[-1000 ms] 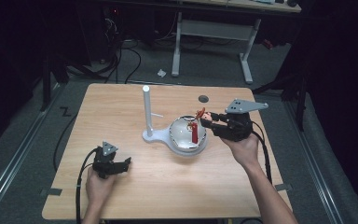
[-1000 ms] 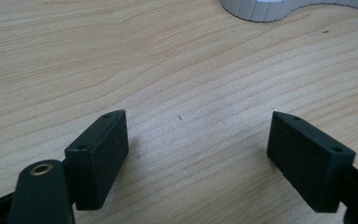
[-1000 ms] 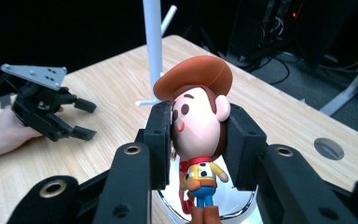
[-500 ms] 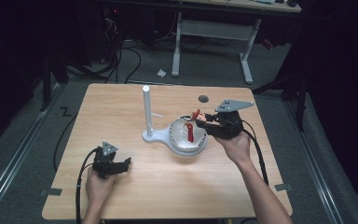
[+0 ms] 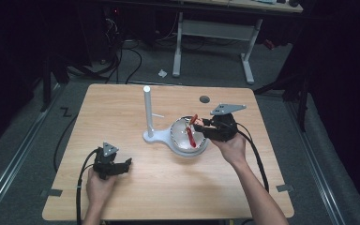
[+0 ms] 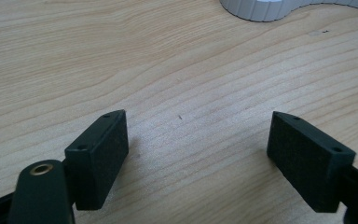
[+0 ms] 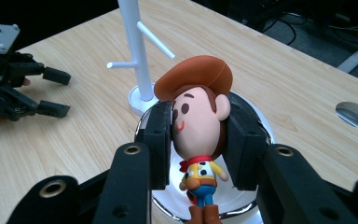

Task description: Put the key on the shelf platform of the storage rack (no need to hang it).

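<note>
looking down at a light wood surface (image 5: 136,197) with a visible grain, sitting in a pretty dark room: grey floor, black cables snaking around behind it, and the white legs of another desk (image 5: 178,42) further back. there's a small round dark spot (image 5: 205,99) on the surface near its far edge.

the cowboy figurine (image 7: 199,140) (brown hat, red bandana, yellow shirt, blue trousers) is clamped by the head between the fingers (image 7: 161,140) of the right gripper (image 7: 198,144), hanging over the shiny metal bowl (image 5: 180,140). the bowl sits touching the base of a white stand (image 5: 148,112) with a tall post and little pegs.

the left gripper (image 6: 196,158) rests low over bare wood near the front left, fingers spread wide apart with nothing between them.

compared with a second ago, the right gripper has drifted a bit left and toward the person, so the figurine is now more over the middle of the bowl. half a second ago it was nearly where it is now. left hand (image 5: 98,187) and its gripper haven't moved at all.

no brands, labels or readable writing that i can make out.
</note>
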The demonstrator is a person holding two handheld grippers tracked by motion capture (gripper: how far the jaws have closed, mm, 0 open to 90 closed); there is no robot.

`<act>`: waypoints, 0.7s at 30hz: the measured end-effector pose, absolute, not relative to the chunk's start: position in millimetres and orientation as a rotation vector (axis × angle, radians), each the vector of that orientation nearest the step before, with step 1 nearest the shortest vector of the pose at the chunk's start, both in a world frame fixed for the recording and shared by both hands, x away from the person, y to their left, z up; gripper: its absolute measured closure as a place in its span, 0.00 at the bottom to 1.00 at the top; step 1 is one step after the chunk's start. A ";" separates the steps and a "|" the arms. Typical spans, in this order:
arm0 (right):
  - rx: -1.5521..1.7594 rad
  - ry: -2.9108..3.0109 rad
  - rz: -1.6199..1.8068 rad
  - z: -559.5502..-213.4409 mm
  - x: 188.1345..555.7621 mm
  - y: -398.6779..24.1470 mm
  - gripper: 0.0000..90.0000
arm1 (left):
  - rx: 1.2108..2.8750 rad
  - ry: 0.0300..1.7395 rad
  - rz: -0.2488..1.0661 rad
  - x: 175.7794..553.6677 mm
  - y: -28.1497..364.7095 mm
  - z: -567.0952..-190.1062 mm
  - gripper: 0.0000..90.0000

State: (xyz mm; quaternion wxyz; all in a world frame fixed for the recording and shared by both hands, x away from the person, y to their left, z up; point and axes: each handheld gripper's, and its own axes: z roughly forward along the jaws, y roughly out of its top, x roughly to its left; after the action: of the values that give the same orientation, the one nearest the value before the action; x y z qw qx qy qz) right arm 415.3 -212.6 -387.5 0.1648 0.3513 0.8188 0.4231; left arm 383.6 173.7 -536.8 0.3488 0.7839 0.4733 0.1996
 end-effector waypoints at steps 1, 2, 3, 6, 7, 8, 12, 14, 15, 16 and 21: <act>1.005 2.337 1.209 -391.6 417.5 -210.6 0.73 | 2.031 1.227 0.518 383.6 173.6 -536.8 0.23; 1.005 2.337 1.209 -391.6 417.5 -210.6 0.73 | 2.031 1.227 0.517 383.6 173.7 -536.8 0.23; 1.006 2.340 1.208 -393.1 418.0 -209.8 0.73 | 2.032 1.227 0.517 383.6 173.7 -536.8 0.23; 1.018 2.347 1.218 -400.4 420.1 -208.4 0.73 | 2.031 1.228 0.517 383.6 173.6 -536.8 0.23; 1.029 2.352 1.212 -403.7 420.8 -208.2 0.73 | 2.031 1.227 0.518 383.6 173.6 -536.8 0.23; 1.033 2.355 1.210 -405.6 421.3 -208.1 0.73 | 2.031 1.228 0.518 383.6 173.6 -536.8 0.23; 1.035 2.366 1.210 -410.3 424.0 -205.0 0.73 | 2.031 1.228 0.518 383.7 173.6 -536.8 0.23; 1.038 2.372 1.192 -412.9 425.5 -201.2 0.73 | 2.031 1.228 0.518 383.7 173.6 -536.8 0.23; 1.037 2.381 1.181 -415.5 427.2 -199.3 0.73 | 2.031 1.228 0.518 383.7 173.6 -536.8 0.23; 1.042 2.386 1.174 -417.3 428.1 -198.2 0.73 | 2.031 1.228 0.518 383.7 173.6 -536.8 0.23; 1.059 2.404 1.127 -427.5 433.9 -192.1 0.73 | 2.031 1.228 0.518 383.7 173.7 -536.8 0.23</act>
State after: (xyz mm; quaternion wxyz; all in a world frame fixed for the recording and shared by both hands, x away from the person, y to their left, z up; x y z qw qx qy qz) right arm 433.9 -192.1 -427.5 0.1409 0.3669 0.8326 0.3903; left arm 383.7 173.7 -536.8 0.3488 0.7835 0.4739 0.1997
